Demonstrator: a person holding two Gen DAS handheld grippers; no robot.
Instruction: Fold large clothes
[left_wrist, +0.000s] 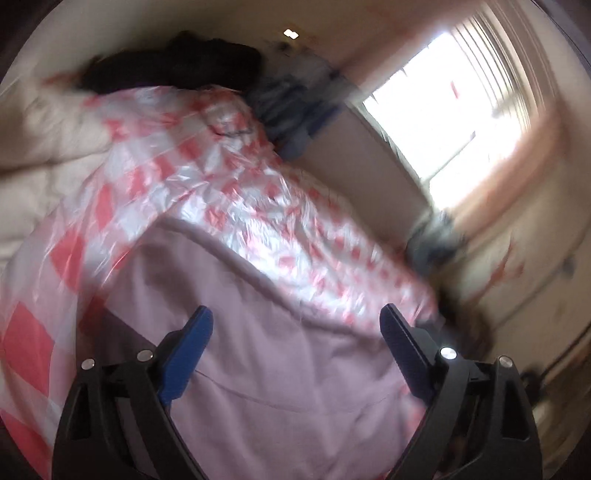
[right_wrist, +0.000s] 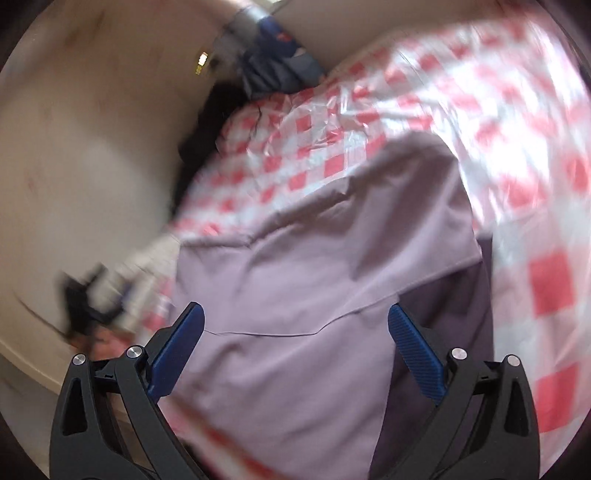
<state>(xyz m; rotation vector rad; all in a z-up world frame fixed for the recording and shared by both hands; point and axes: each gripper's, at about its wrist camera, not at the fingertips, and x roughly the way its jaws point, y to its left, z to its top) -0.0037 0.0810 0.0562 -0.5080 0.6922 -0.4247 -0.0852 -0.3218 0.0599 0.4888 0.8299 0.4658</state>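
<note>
Both grippers, left (left_wrist: 295, 325) and right (right_wrist: 295, 321), hover with fingers apart over the lilac garment (right_wrist: 295, 266) on the checked sheet (left_wrist: 207, 173); next, likely, a hem grasp.

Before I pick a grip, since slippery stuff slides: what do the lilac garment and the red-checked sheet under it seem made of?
Lilac garment: apparently a soft woven or knit fabric, matte, with gentle creases and a stitched seam. Red-and-white checked sheet: probably thin plastic film, glossy and slightly see-through, with sharp crinkles and bright glare. Both claws are open, holding nothing.
</note>
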